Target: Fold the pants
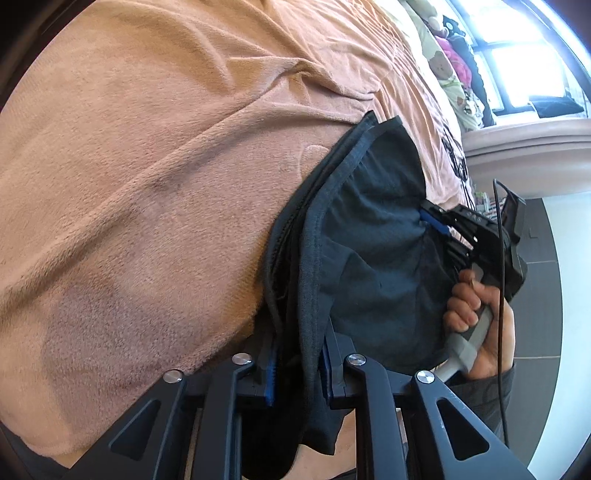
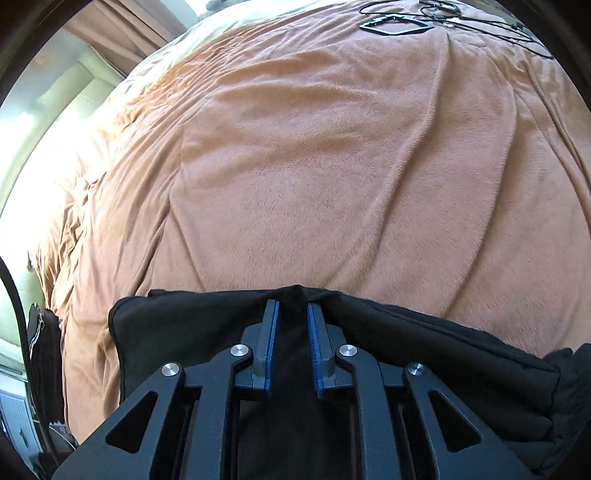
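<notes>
1. The pants (image 1: pixel 373 236) are dark and bunched, held over the near edge of an orange blanket (image 1: pixel 147 184) that covers a bed.
2. The left gripper (image 1: pixel 297 369) has its blue-padded fingers closed on a stack of hemmed edges; cloth fills the gap between the pads.
3. The right gripper (image 2: pixel 292 332) pinches a raised ridge of the pants (image 2: pixel 424 339) between its pads (narrow gap, cloth inside). In the left wrist view it appears at the far side of the garment, gripped by the person's right hand (image 1: pixel 476 314).
4. Long axis: in the right wrist view the cloth runs left to right across the frame, parallel to the near blanket edge; which end is the waist cannot be told.
5. Edges: the left corner of the cloth is squared; the right end sags lower.
6. Open room: the wide, wrinkled blanket surface lies beyond the pants. Black cables (image 2: pixel 461 16) lie at its far side, well apart.
</notes>
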`<state>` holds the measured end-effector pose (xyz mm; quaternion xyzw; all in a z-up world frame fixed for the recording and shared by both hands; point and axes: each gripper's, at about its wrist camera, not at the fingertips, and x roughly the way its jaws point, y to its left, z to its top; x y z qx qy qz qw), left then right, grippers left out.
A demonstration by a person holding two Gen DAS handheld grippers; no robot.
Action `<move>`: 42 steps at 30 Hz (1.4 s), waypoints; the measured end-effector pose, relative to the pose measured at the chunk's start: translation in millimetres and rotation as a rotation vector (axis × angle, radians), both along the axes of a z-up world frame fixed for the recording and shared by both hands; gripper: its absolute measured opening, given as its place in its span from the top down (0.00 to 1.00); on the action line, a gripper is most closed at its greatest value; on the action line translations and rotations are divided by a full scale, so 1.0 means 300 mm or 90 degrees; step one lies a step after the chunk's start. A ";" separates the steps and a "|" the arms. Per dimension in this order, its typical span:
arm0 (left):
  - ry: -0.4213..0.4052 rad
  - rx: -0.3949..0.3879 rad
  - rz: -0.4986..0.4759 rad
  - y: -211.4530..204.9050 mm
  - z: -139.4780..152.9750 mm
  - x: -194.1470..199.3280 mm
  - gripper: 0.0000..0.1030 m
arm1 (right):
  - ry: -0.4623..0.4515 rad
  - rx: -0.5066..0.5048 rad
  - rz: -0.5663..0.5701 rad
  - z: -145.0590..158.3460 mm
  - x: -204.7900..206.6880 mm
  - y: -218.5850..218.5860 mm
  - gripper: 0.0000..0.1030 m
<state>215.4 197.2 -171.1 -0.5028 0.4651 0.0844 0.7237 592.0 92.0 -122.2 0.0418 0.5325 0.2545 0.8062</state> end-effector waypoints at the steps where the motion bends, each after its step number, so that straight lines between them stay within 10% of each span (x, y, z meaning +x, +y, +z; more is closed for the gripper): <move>1: -0.001 0.000 -0.002 -0.001 0.000 0.004 0.81 | 0.000 0.001 0.001 0.001 0.002 0.004 0.88; 13: -0.038 -0.027 -0.005 0.015 -0.012 0.016 0.81 | -0.054 0.060 0.080 0.122 -0.215 -0.101 0.87; 42: -0.168 0.014 -0.096 -0.090 0.298 0.151 0.91 | -0.021 0.186 -0.016 -0.063 -0.635 -0.460 0.88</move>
